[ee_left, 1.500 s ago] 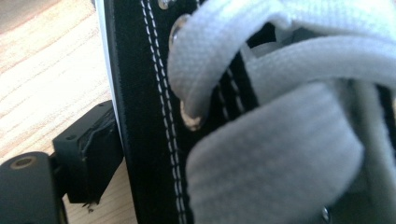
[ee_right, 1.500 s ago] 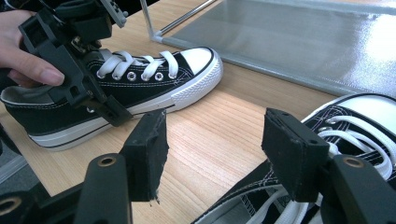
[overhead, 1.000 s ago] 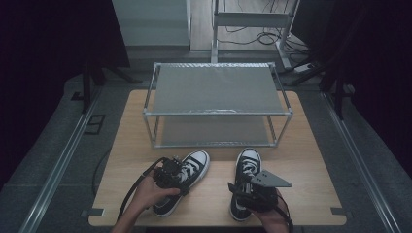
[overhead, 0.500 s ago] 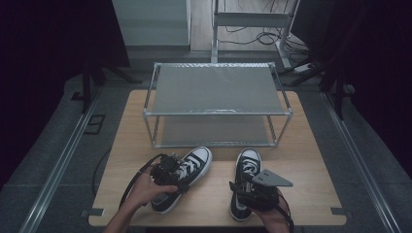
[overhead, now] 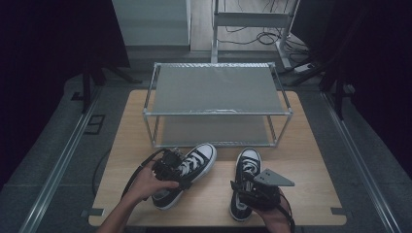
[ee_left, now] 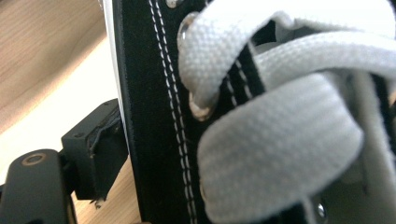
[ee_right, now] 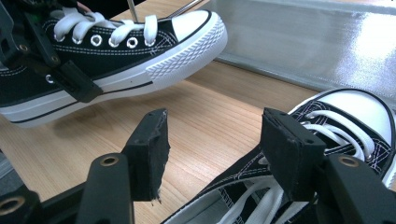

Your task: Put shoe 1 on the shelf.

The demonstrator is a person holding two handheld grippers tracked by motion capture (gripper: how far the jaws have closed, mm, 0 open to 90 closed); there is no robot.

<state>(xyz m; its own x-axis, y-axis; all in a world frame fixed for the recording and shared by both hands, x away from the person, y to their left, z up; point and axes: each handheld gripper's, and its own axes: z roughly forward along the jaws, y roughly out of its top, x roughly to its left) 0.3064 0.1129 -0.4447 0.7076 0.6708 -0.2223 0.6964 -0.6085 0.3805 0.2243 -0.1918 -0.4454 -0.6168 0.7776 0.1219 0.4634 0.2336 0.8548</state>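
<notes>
Two black-and-white sneakers are lying on the wooden table (overhead: 311, 160), near its front edge, before a two-tier metal shoe rack (overhead: 218, 104) standing toward the rear edge.

Left gripper (overhead: 170, 167): it is gripping the left sneaker (overhead: 187, 174) at the laced side wall. In the left gripper view one black pad is pressing against the outer canvas beside the eyelets; the opposing jaw is hidden by the shoe, so the pinch is judged, not confirmed in full. In the right gripper view this sneaker's toe is tilting up off the table, which suggests a lift is under way, probably toward the rack.

Right gripper (ee_right: 212, 154): its jaws are standing spread, straddling the collar region of the right sneaker (overhead: 245, 187), with neither pad pressing the canvas. The right sneaker is resting flat, toe pointing at the rack.

Judgement: gripping by the side wall is giving a firm hold while leaving the sole free for setting down on a shelf.
</notes>
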